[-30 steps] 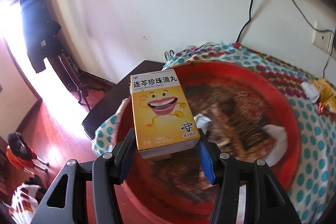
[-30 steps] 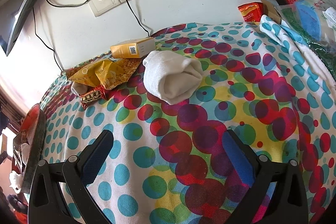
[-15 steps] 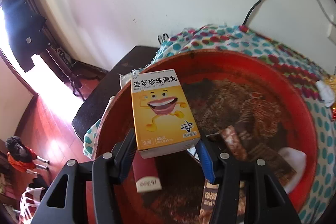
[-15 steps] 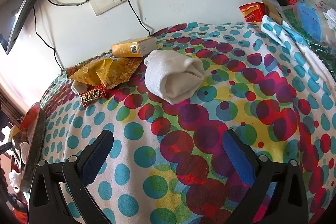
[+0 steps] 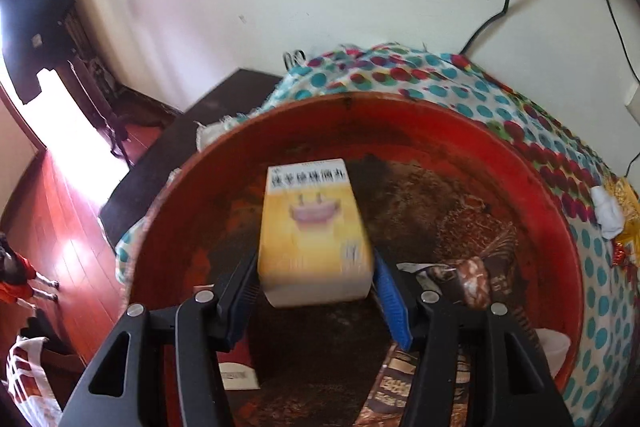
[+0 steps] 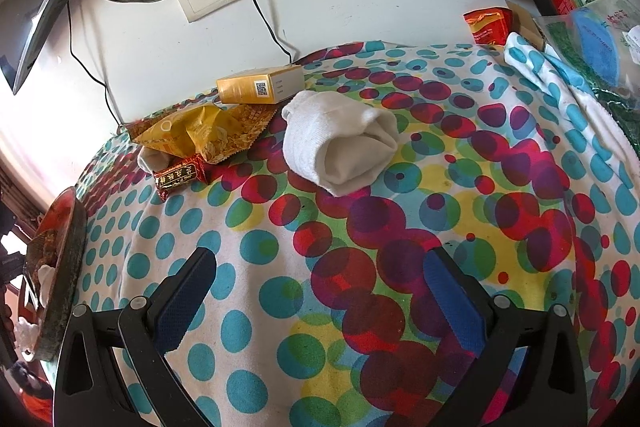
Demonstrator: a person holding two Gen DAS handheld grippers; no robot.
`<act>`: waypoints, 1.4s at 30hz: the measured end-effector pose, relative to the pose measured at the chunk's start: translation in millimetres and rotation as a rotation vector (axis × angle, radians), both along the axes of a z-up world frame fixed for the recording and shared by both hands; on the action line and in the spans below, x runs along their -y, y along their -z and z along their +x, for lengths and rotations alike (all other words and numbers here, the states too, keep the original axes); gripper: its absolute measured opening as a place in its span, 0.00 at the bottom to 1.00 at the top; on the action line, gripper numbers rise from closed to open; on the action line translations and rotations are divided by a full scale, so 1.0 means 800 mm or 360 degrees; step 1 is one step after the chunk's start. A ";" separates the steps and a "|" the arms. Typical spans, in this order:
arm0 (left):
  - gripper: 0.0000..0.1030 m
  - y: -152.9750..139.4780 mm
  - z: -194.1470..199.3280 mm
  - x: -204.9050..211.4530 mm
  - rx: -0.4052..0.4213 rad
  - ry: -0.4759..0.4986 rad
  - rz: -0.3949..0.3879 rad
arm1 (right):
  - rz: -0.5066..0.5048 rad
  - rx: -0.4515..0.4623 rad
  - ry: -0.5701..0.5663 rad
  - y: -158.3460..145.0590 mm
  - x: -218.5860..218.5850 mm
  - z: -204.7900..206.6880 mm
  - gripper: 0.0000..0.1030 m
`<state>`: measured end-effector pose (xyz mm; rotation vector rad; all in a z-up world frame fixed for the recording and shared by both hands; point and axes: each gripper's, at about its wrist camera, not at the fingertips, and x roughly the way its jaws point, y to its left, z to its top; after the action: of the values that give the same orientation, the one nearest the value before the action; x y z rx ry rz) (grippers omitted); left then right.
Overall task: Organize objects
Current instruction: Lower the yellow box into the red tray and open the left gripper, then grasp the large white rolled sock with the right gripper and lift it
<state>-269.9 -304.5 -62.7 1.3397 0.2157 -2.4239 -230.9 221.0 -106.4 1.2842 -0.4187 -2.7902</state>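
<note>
Now that my left gripper (image 5: pixel 316 291) has dropped lower over the red basin (image 5: pixel 560 211), the yellow box (image 5: pixel 314 231), blurred at frame centre, looks ready to release. Its jaws grip the box's bottom edge. My right gripper (image 6: pixel 316 303) hangs wide, empty, above the spotted cloth (image 6: pixel 256 355).

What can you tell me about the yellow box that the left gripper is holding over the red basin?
The yellow box is a small carton that looks like cardboard, with a white top band of dark printed characters, a cartoon smiling mouth on its yellow face, and a white bottom end. It is blurred here, so finer print is unreadable. It stands roughly upright, leaning slightly away, between the jaws of the left gripper, whose pads meet its lower sides. It sits above the inside of the red basin; nothing else visibly touches it.
</note>
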 end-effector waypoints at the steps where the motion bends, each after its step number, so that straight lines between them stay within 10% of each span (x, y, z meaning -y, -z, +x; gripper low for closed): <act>1: 0.55 0.001 0.002 -0.001 0.0004 0.0010 -0.0012 | 0.0000 0.0000 0.0000 0.000 0.000 0.000 1.00; 5: 0.55 -0.006 0.014 -0.001 -0.0049 -0.0035 0.0003 | -0.0005 -0.0002 -0.0010 0.000 -0.001 0.000 1.00; 14: 0.68 -0.074 0.187 -0.128 -0.0607 0.0233 -0.0057 | -0.0084 -0.0044 -0.0028 -0.002 -0.008 0.003 1.00; 19: 0.68 -0.007 0.257 -0.207 -0.0560 0.0420 0.0125 | 0.0103 -0.0043 -0.0099 -0.017 0.000 -0.021 0.96; 23: 0.68 0.022 0.282 -0.245 -0.0580 0.0526 0.0187 | 0.0094 0.0068 -0.0105 -0.014 -0.011 -0.054 0.72; 33: 0.68 0.028 0.296 -0.275 -0.0607 0.0725 0.0213 | 0.0357 0.0054 -0.0092 -0.003 -0.002 -0.093 0.68; 42: 0.68 0.022 0.294 -0.261 -0.0627 0.0676 0.0259 | 0.0360 0.0037 -0.0102 -0.001 0.003 -0.099 0.34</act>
<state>-34.3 -95.4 -80.3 1.0356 0.2534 -3.0817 -310.3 218.8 -105.8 1.3446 -0.0614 -2.8361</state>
